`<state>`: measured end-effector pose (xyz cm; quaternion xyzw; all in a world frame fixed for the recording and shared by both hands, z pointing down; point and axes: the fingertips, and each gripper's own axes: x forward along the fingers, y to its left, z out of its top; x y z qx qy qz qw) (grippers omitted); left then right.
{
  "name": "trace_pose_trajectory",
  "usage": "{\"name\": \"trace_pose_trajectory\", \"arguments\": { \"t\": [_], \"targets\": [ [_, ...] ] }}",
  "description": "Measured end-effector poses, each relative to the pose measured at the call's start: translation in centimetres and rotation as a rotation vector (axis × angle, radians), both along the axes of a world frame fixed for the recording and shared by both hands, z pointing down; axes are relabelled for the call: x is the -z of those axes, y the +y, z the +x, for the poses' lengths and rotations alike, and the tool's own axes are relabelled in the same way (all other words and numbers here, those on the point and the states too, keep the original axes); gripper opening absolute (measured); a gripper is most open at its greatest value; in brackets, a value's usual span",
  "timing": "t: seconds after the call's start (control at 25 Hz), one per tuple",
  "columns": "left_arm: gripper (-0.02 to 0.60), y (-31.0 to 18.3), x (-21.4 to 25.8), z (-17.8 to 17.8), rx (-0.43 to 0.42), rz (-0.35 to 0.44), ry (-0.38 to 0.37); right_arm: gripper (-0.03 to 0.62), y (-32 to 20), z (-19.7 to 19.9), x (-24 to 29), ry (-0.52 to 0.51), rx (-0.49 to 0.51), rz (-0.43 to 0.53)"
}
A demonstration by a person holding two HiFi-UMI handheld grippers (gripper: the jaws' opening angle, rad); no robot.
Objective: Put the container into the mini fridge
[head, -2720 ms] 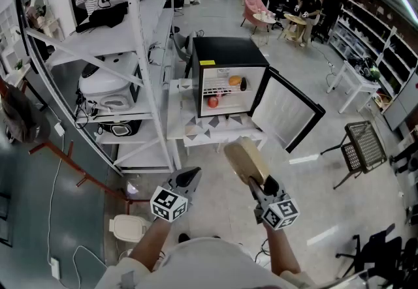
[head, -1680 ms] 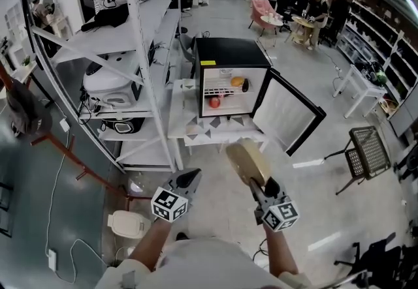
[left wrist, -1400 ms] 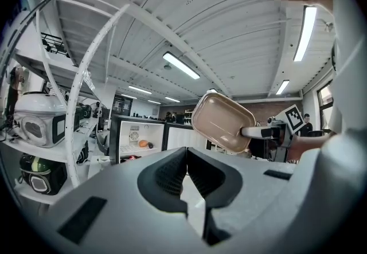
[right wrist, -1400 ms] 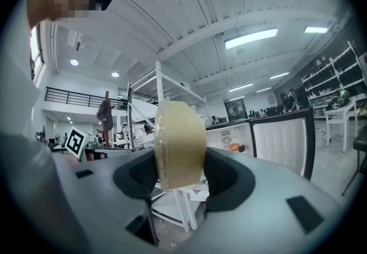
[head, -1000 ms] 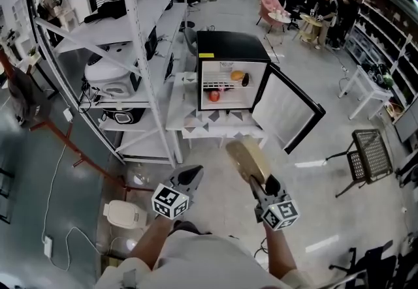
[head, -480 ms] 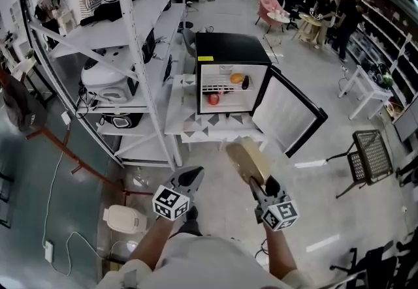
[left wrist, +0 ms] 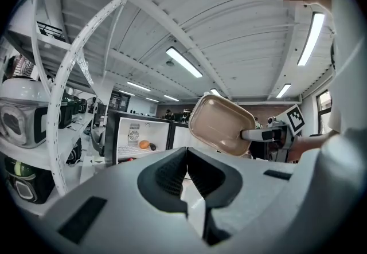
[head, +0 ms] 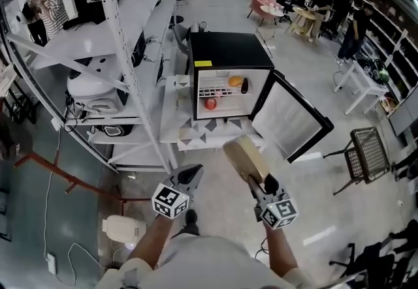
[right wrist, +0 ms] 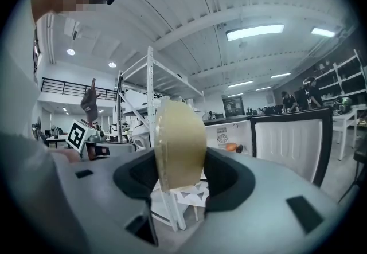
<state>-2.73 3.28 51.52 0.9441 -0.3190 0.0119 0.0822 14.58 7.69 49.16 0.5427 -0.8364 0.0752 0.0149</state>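
Observation:
A beige, lidded container (head: 244,158) stands on edge between the jaws of my right gripper (head: 253,179), which is shut on it; in the right gripper view the container (right wrist: 178,144) fills the gap of that gripper (right wrist: 179,177). The black mini fridge (head: 228,53) stands ahead on a low white table (head: 171,126), its door (head: 291,122) swung open to the right. An orange fruit, a red fruit and a dark item lie on its shelves. My left gripper (head: 191,174) hangs shut and empty beside the right one; the left gripper view shows its jaws (left wrist: 187,165) together and the container (left wrist: 221,131) beyond.
A tall white shelving rack (head: 110,53) with appliances runs along the left. A mesh chair (head: 366,148) stands at the right, a white device (head: 121,229) on the floor at lower left. People, tables and chairs are far behind the fridge.
The fridge and the rack have grown nearer and slid lower left in the head view. Both grippers keep their places in that view, the container still held.

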Motion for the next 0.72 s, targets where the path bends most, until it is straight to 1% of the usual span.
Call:
{"name": "trace_pose_trajectory", "arguments": {
  "t": [0.32,0.52,0.72],
  "targets": [
    [0.005,-7.4,-0.6,-1.5,-0.028,-0.012,0.003,0.23,-6.6,-1.7,-0.5,0.023,-0.025,-0.021],
    [0.005,-11.0,-1.0,-2.5,-0.059,-0.015,-0.004,0.23,-9.9,-2.7,-0.6,0.023,-0.058,-0.02],
    [0.005,-13.7,-1.4,-3.3,-0.078,-0.024,0.007,0.23,-12.2,-3.7,-0.8,0.031,-0.083,-0.02]
  ]
}}
